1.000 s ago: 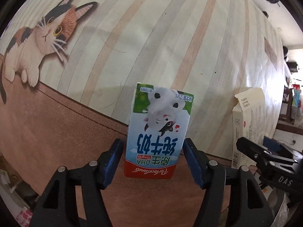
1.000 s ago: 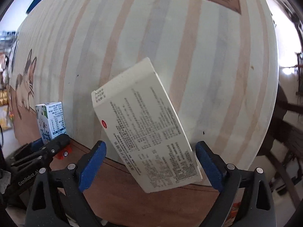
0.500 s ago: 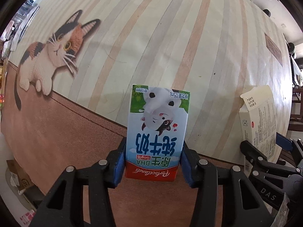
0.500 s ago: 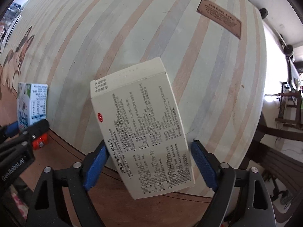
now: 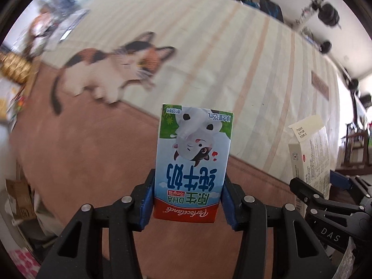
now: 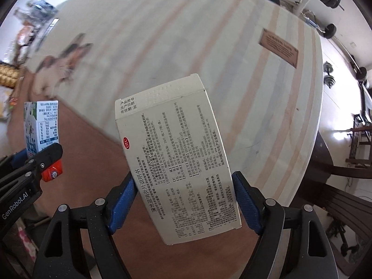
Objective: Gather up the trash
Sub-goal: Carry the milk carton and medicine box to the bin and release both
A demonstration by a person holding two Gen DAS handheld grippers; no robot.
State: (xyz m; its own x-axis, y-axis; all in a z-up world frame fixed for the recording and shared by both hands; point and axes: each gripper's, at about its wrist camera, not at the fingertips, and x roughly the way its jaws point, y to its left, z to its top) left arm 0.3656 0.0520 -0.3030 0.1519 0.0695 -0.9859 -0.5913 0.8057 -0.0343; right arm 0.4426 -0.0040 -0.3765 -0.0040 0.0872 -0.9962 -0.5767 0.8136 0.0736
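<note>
Trash is held lifted above the striped worktop (image 6: 267, 97): a blue-and-white cardboard milk carton (image 5: 194, 167) clamped by the left gripper (image 5: 188, 200); a white printed medicine box (image 6: 179, 162) clamped by the right gripper (image 6: 183, 200); carrying to a bin, unseen, is judged next.

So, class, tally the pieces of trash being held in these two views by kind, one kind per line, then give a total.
Milk carton: 1, clamped in the left gripper
Medicine box: 1, clamped in the right gripper
Total: 2
</note>
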